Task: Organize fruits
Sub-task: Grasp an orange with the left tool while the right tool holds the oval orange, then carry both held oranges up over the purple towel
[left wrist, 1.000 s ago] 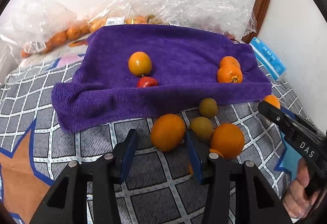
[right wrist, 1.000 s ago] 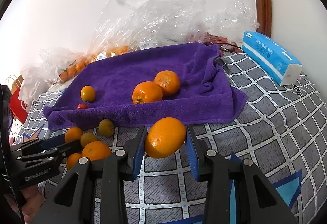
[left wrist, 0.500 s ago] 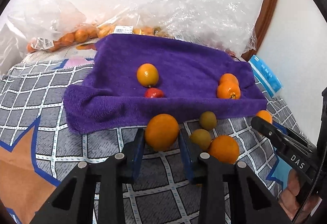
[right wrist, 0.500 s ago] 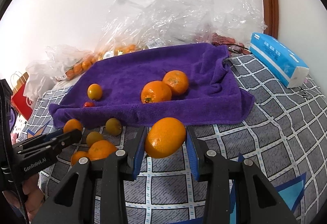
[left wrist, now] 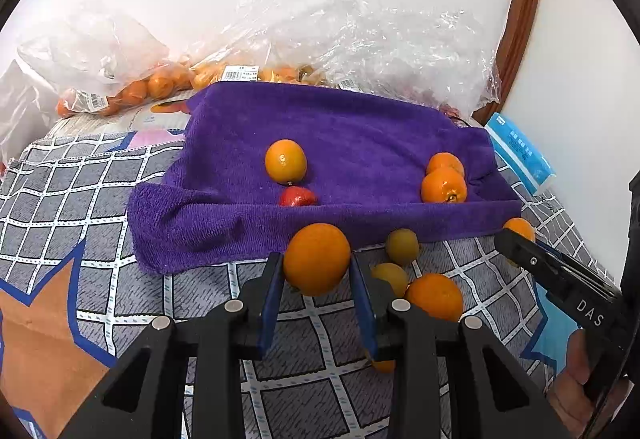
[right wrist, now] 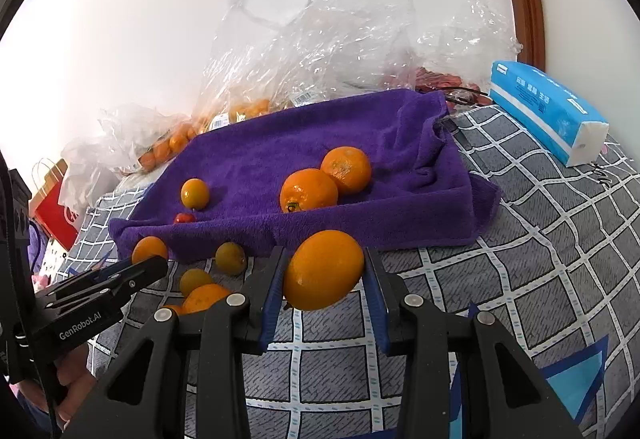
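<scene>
Two tools — an orange [left wrist: 317, 259] each

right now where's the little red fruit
In the left wrist view the red fruit lies on the purple towel near its front fold, just below a small orange.

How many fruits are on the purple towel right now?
4: a small orange mid-left, a red fruit just below it, and two touching oranges at right on the towel.

Purple towel [left wrist: 360, 143] of thick matt terry cloth, clear crinkled glossy plastic bags [left wrist: 360, 35], oranges [right wrist: 308, 193] with dimpled shiny peel, printed quilted bed cover [right wrist: 560, 259], glossy wooden frame [left wrist: 520, 19].
</scene>
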Motion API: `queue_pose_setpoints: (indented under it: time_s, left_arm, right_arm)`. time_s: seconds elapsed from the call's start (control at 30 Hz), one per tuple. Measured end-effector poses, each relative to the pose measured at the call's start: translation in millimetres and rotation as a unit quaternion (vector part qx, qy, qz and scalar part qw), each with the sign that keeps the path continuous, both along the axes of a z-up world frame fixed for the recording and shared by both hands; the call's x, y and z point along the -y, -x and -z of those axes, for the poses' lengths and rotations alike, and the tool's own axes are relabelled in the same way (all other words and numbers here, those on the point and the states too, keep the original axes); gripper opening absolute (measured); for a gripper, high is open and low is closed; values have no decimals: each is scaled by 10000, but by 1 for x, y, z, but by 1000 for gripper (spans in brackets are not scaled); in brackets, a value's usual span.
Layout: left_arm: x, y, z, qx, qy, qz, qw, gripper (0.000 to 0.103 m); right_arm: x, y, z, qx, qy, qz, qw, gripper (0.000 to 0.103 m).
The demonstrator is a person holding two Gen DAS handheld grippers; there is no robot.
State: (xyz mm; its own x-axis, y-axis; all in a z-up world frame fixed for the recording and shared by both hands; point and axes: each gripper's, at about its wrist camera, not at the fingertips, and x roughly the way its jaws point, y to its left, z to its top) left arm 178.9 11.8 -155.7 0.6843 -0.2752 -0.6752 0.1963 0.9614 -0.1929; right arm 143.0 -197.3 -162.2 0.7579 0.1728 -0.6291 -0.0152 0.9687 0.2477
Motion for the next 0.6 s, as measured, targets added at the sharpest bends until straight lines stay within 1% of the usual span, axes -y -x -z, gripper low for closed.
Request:
queue_pose_setpoints:
  time_s: [0.23, 0.4, 0.6]
  left_arm:
    - [-1, 0, -2, 50, 10, -40, 10000, 32]
    - [-2, -1, 0, -32, 33, -93, 9999, 32]
    - [-4, -1, -1, -28, 98, -118, 9999, 32]
  right_arm:
    - [-1, 0, 0, 6, 49, 3, 10000, 38]
    - [0, -1, 1, -3, 19, 10, 10000, 38]
    - [2, -1, 0, 2, 16, 92, 10000, 38]
